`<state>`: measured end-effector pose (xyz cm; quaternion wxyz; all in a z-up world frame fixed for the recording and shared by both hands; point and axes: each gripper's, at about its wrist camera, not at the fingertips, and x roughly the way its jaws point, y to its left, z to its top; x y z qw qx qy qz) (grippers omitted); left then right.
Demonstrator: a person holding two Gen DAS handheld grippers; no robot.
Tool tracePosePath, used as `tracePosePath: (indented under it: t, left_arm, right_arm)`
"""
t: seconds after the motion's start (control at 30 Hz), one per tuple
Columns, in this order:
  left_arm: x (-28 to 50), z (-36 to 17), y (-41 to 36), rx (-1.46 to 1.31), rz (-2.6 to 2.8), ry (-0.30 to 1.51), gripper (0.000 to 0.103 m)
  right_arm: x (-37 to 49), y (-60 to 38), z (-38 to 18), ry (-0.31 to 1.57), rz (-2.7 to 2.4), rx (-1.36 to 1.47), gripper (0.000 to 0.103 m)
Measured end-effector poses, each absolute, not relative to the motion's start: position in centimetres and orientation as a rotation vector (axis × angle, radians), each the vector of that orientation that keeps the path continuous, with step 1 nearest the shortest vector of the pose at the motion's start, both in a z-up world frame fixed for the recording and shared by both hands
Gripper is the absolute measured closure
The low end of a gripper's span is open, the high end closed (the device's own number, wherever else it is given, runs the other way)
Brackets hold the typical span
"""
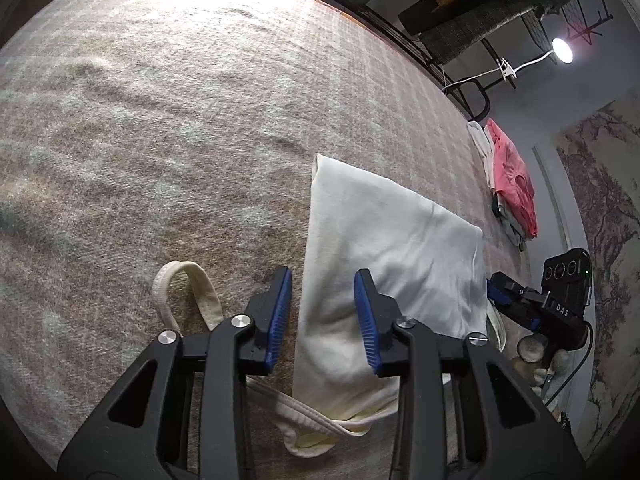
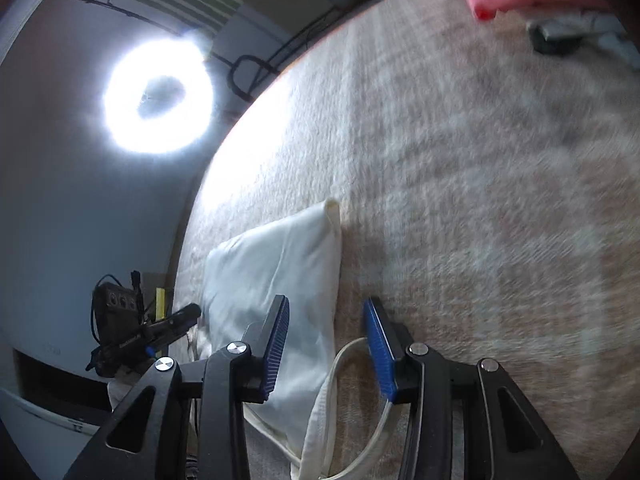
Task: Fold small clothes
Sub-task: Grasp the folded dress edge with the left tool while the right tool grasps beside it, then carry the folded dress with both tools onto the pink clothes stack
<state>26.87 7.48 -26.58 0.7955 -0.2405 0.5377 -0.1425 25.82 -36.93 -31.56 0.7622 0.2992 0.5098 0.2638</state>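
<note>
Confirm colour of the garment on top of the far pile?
Pink garment, topping the pile; clearest in the left wrist view.

Cream cloth garment: soft, matt, ribbed at the straps. Beige woven blanket: coarse, fuzzy. Blue ridged plastic gripper pads: slightly glossy.

glowing ring light; clip lamp; patterned wall hanging

One cream top lies on one blanket, with two straps showing. One stack of folded clothes sits at the blanket's far right edge. Two grippers show: left, right. One lamp shines.
</note>
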Motion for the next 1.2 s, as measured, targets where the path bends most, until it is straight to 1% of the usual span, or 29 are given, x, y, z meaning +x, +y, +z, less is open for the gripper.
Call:
tracePosePath:
  t: [0.2,0.33,0.37,0.4,0.43,0.5,0.57,0.77,0.9,1.2]
  left_arm:
    - [26.8,-27.0,8.3,-0.567,-0.295,1.149,0.070]
    - [26.9,-26.9,7.4,-0.527,-0.314,1.136,0.070]
    - [26.9,-26.8,7.1,-0.512,-0.318,1.138,0.087]
    - [27.0,-26.9,6.8,-0.505,-0.316,1.154,0.096]
    - [26.9,-26.8,6.6,-0.499,-0.304,1.149,0.097]
    - [26.6,-26.1,6.1,-0.463,-0.292,1.133,0.098]
    - [26.4,-25.2,5.6,-0.431,-0.295,1.108,0.098]
    - [25.1,-22.0,3.9,-0.362,-0.323,1.029,0.099]
    - [24.6,-20.1,2.3,-0.355,-0.354,0.996,0.099]
    - [26.1,-16.3,-4.5,-0.320,-0.449,0.939,0.099]
  right_arm:
    - [25.8,-35.6,-32.0,1.099,0.606,0.690,0.062]
    - [25.8,-34.5,-32.3,1.094,0.618,0.705,0.062]
    - [25.9,-34.2,-32.3,1.094,0.623,0.707,0.066]
    - [25.9,-33.8,-32.3,1.102,0.623,0.710,0.074]
    - [26.0,-33.4,-32.3,1.109,0.618,0.708,0.079]
    - [26.0,-32.8,-32.2,1.088,0.586,0.686,0.091]
    - [25.9,-32.3,-31.4,1.076,0.572,0.658,0.093]
    - [24.9,-30.3,-27.5,0.993,0.559,0.546,0.095]
    - [24.1,-30.2,-25.6,0.953,0.531,0.531,0.095]
    - [22.6,-35.0,-21.5,0.873,0.448,0.530,0.095]
